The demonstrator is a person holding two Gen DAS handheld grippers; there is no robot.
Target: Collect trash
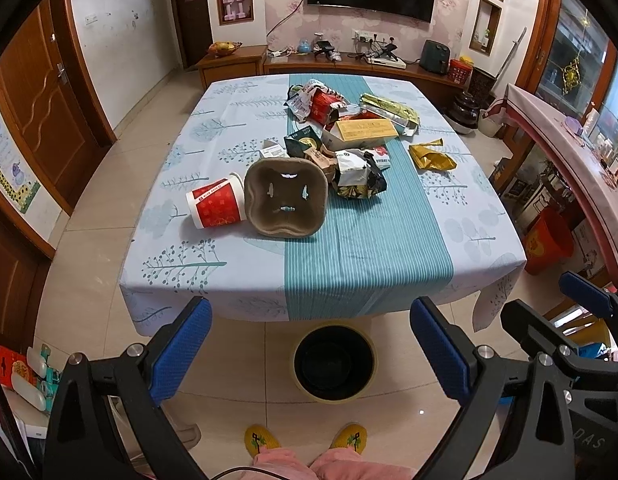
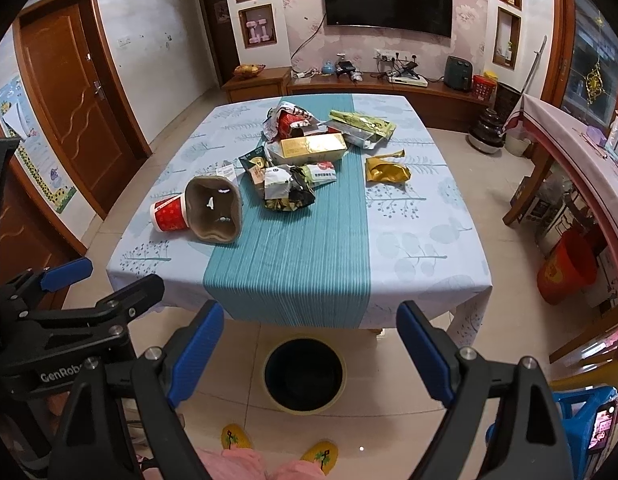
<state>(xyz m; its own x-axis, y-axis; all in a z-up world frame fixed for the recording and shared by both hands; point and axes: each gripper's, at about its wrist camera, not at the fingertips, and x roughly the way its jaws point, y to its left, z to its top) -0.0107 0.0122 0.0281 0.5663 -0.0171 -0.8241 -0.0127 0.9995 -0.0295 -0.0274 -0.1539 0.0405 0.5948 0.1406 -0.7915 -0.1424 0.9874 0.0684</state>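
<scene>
Two claws are being held wide apart and empty, short of the near edge of the worktop (image 1: 213,92): the left claw (image 1: 309,352) and the right claw (image 2: 309,352) are both gripping nothing, their blue pads (image 1: 181,352) spread well clear of each other. Nothing is being touched yet, so by the look of it the first pick is only being lined up.

The trash is being left scattered from mid-worktop to the far side. Nearest is a brown pulp cup carrier (image 1: 287,198), tipped on its side with its hollow facing the cameras, and just left of it a red paper cup (image 1: 217,208) is lying on its side, seemingly touching it. Behind them a heap of crumpled wrappers (image 1: 359,178) and a flat yellow box (image 1: 367,130) are being crowded together, while a gold foil packet (image 1: 431,158) is sitting apart on the right.

For a clean start, the carrier or the cup is probably best taken first, being nearest and free of the heap. The cup could roll if nudged, so it should be closed on across its body. The carrier's thin wall is likely better pinched at its rim.

On the floor below the near edge, a round bin (image 1: 335,362) with a dark liner is standing open; its inside is looking dark, and whether anything is lying in it cannot be told.
</scene>
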